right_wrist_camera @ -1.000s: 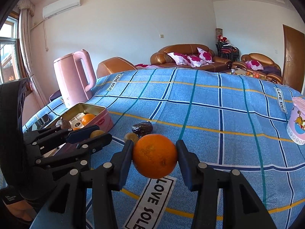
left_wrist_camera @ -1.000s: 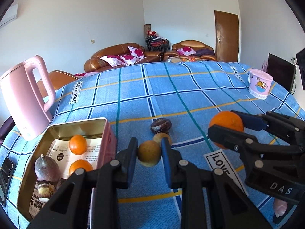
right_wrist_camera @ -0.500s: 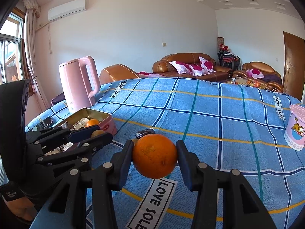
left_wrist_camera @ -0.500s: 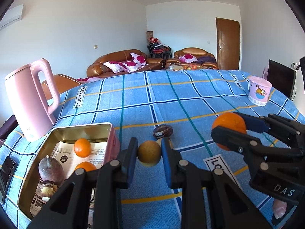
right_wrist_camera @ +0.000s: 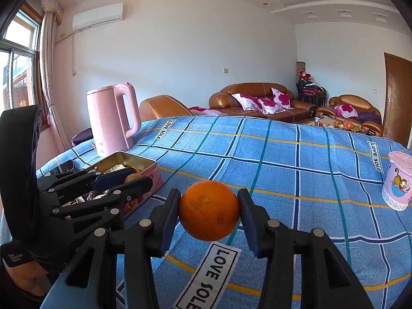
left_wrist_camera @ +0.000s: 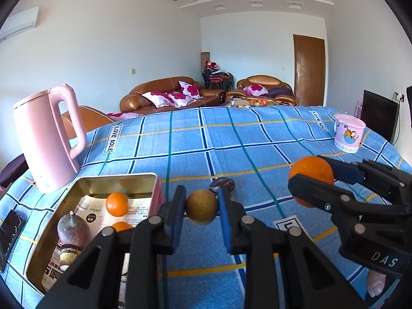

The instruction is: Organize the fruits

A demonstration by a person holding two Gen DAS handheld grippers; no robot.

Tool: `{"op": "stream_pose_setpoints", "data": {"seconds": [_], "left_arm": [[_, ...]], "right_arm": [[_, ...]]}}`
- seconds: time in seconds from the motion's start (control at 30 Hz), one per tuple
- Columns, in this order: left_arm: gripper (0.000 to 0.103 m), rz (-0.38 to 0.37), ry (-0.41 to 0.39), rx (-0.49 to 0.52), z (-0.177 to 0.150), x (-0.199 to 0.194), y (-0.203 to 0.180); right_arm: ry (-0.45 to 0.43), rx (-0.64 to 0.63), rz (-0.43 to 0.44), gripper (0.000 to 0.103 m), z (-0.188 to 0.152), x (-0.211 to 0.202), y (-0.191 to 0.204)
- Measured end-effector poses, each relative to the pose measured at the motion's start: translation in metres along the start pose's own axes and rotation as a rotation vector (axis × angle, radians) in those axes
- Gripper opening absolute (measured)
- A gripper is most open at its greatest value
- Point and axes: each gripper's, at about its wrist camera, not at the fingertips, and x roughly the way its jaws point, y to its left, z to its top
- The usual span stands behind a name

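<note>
My left gripper (left_wrist_camera: 201,210) is shut on a small yellow-brown fruit (left_wrist_camera: 201,210), held above the blue cloth just right of an open pink tin (left_wrist_camera: 156,193). The tin holds two small oranges (left_wrist_camera: 117,204), a purple fruit (left_wrist_camera: 73,228) and printed paper. My right gripper (right_wrist_camera: 209,215) is shut on a large orange (right_wrist_camera: 209,214), held above the cloth; it also shows at the right of the left wrist view (left_wrist_camera: 311,176). A dark wrinkled fruit (left_wrist_camera: 224,183) lies on the cloth behind the left gripper. The left gripper (right_wrist_camera: 128,179) shows in the right wrist view by the tin (right_wrist_camera: 152,173).
A pink kettle (left_wrist_camera: 47,139) stands behind the tin at the far left. A pink cartoon cup (left_wrist_camera: 349,136) stands at the far right. A dark phone (left_wrist_camera: 10,231) lies left of the tin. The blue checked cloth (left_wrist_camera: 231,141) covers the table.
Both grippers have risen with their fruits still held. The views have tilted up, so the cloth and tin sit lower in frame. The small fruit behind the left gripper is now hidden.
</note>
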Motion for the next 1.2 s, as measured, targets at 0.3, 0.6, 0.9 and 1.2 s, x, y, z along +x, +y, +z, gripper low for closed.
{"op": "stream_pose_setpoints", "data": {"seconds": [0.3, 0.6, 0.9, 1.2], "left_arm": [[0.026, -0.002, -0.03, -0.009, 0.001, -0.006, 0.002], [0.026, -0.006, -0.068, -0.015, -0.001, -0.013, 0.004], [0.026, -0.004, -0.094, -0.02, -0.001, -0.018, 0.003], [0.026, -0.001, -0.13, -0.022, -0.003, -0.024, 0.003]], "right_arm": [[-0.022, -0.009, 0.006, 0.048, -0.001, -0.004, 0.001], [-0.042, -0.017, 0.011, 0.048, -0.002, -0.008, 0.003], [-0.077, -0.025, 0.011, 0.048, -0.004, -0.016, 0.004], [-0.112, -0.038, 0.017, 0.048, -0.004, -0.024, 0.007]]}}
